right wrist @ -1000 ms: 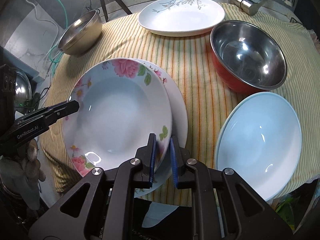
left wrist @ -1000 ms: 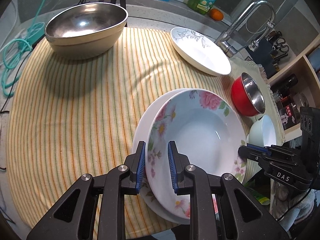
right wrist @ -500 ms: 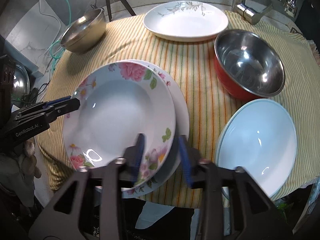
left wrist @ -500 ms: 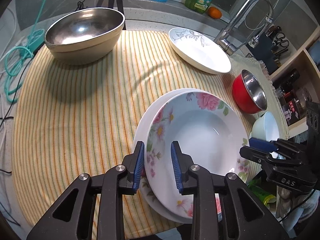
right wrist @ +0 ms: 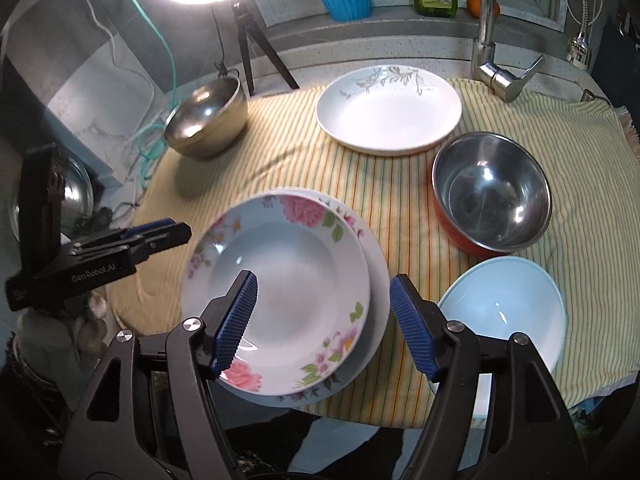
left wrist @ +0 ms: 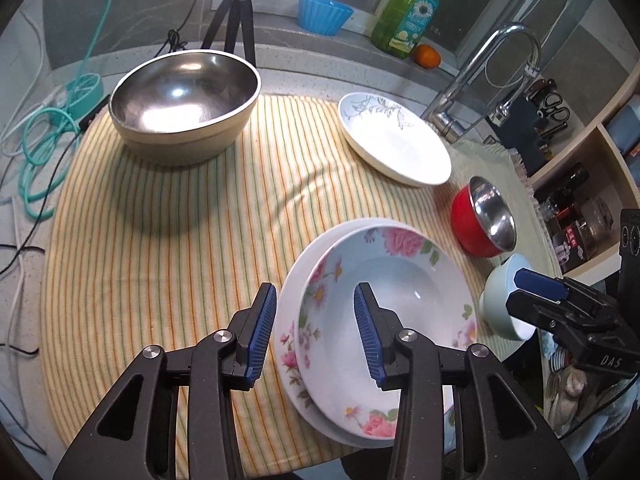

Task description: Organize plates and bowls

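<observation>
A floral deep plate (left wrist: 400, 300) (right wrist: 280, 280) rests stacked on a second floral plate (left wrist: 292, 312) (right wrist: 376, 280) on the striped cloth. My left gripper (left wrist: 316, 332) is open, its fingers astride the stack's left rim, raised off it. My right gripper (right wrist: 324, 324) is open and empty above the stack's near edge. A white leaf-print plate (left wrist: 394, 146) (right wrist: 390, 108), a large steel bowl (left wrist: 184, 104) (right wrist: 206, 120), a red steel-lined bowl (left wrist: 484, 216) (right wrist: 490, 196) and a light blue bowl (left wrist: 500, 300) (right wrist: 504, 312) stand apart on the cloth.
A faucet (left wrist: 480, 80) (right wrist: 492, 60) rises at the back right. A tripod (left wrist: 236, 12), blue cup (left wrist: 324, 12), soap bottle (left wrist: 408, 12) and orange (left wrist: 426, 56) sit on the back ledge. Teal cable (left wrist: 44, 152) lies left. Shelves (left wrist: 580, 184) stand right.
Both grippers let go of the floral plate's rim, opened wide and drew back and up. The plate now lies on the lower plate.
</observation>
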